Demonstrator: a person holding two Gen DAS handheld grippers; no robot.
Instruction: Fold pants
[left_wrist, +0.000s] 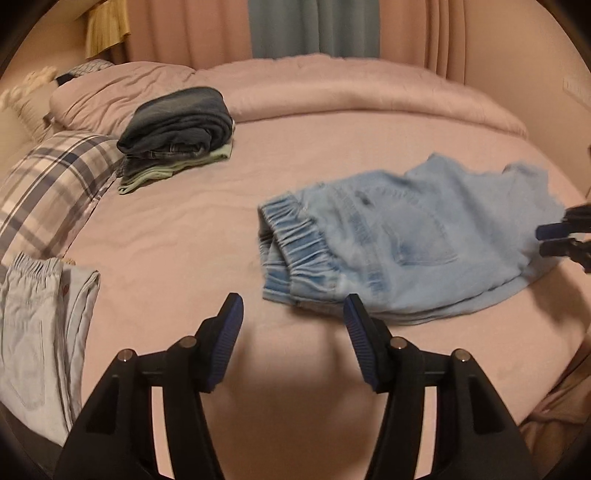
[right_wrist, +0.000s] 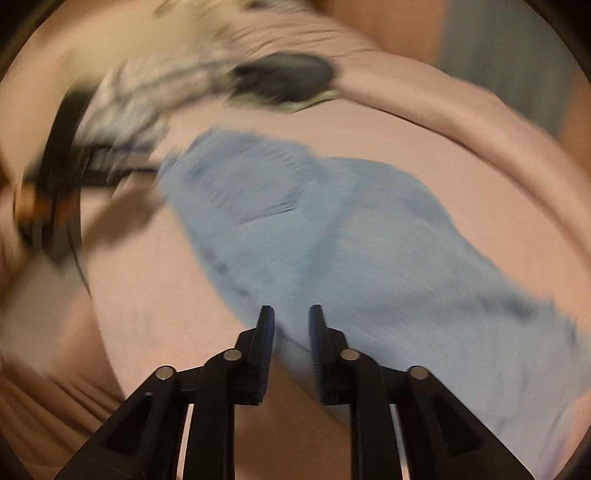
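My left gripper (left_wrist: 293, 317) stands spread and empty over the pink bed sheet (left_wrist: 177, 236), just short of the elastic waistband (left_wrist: 295, 240). My right gripper (right_wrist: 291, 325) is parted narrowly, nothing pinched — it hovers above the light-blue pants (right_wrist: 332, 229), which lie folded flat mid-bed. A folded stack (left_wrist: 177, 125) by the plaid pillow (left_wrist: 55, 177) suggests where finished pairs go.

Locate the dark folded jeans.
Left wrist view, upper left: dark folded jeans top a pale green garment, beside the plaid pillow.
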